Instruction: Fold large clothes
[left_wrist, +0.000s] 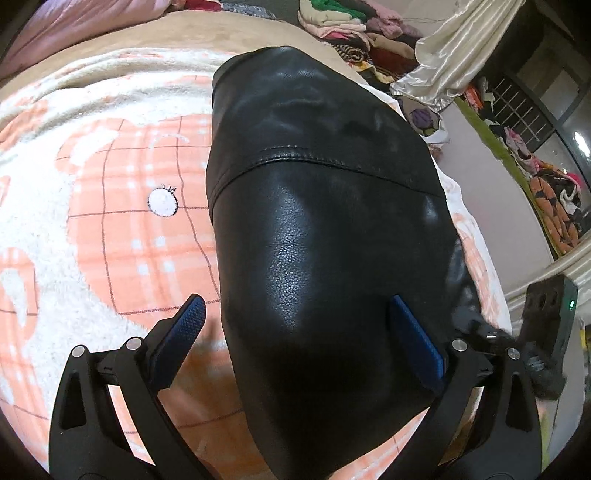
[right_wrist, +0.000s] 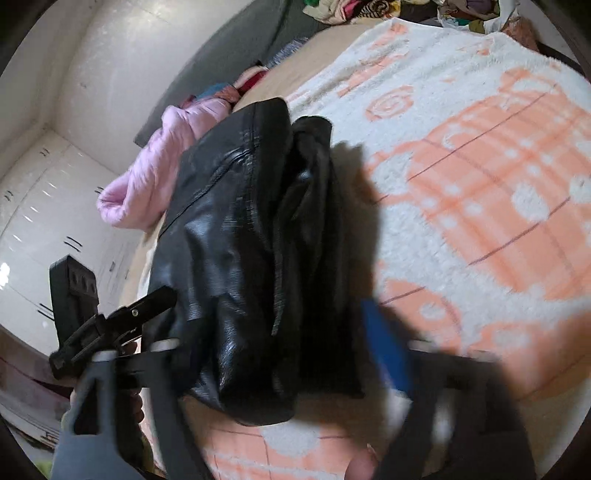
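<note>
Fingers (left_wrist: 184, 332) astride jacket (left_wrist: 325, 229), blanket (left_wrist: 110, 221) beneath

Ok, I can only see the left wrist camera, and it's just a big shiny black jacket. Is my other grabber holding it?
Observer: No. The right gripper is open, with a finger on either side of the black jacket. That view is blurred.
Operator: Is the jacket all flat?
Observer: No. A crumpled fold bunches up beside the smooth part.
Operator: What's past the bed?
Observer: White wardrobe doors.
</note>
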